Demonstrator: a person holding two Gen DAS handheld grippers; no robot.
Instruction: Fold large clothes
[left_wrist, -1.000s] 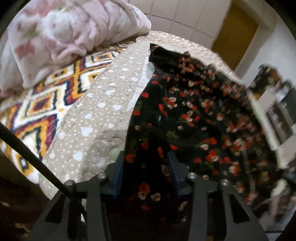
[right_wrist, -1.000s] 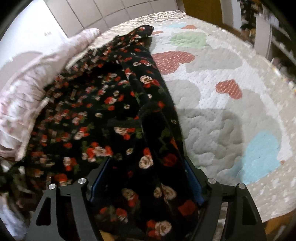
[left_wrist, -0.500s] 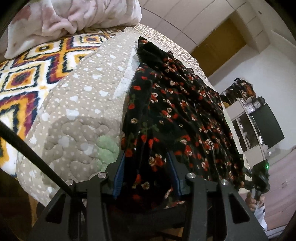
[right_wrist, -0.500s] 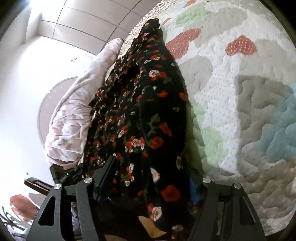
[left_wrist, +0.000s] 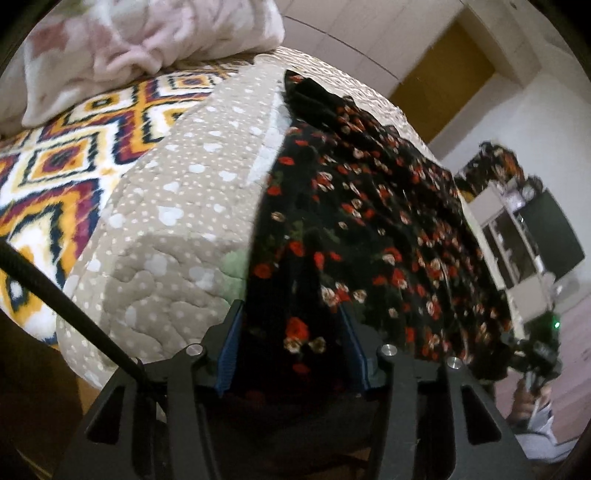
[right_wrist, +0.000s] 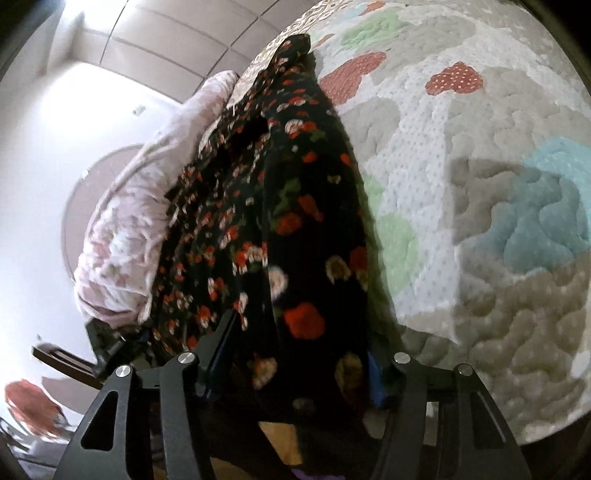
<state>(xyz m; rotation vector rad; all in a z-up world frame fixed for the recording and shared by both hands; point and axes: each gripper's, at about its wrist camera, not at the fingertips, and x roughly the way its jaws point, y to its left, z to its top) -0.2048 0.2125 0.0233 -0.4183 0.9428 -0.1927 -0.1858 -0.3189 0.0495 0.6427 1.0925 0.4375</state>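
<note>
A large black garment with red and cream flowers (left_wrist: 362, 206) lies stretched over the quilted bed, its far end reaching the bed's far side. My left gripper (left_wrist: 291, 332) is shut on its near left corner, the cloth bunched between the blue pads. My right gripper (right_wrist: 299, 343) is shut on the near right corner of the same garment (right_wrist: 295, 177). Both corners are held off the near edge of the bed. The right gripper also shows at the far right of the left wrist view (left_wrist: 539, 347).
A beige quilt with hearts (left_wrist: 177, 206) covers the bed, with coloured patches (right_wrist: 480, 184) to the right. A pink floral duvet (left_wrist: 129, 40) and a zigzag-patterned blanket (left_wrist: 55, 162) lie to the left. A shelf and dark screen (left_wrist: 546, 232) stand by the right wall.
Both grippers have pulled the garment's near edge back and down toward the bed's near edge, keeping hold. The cameras tilted and the cloth is drawn tauter.
</note>
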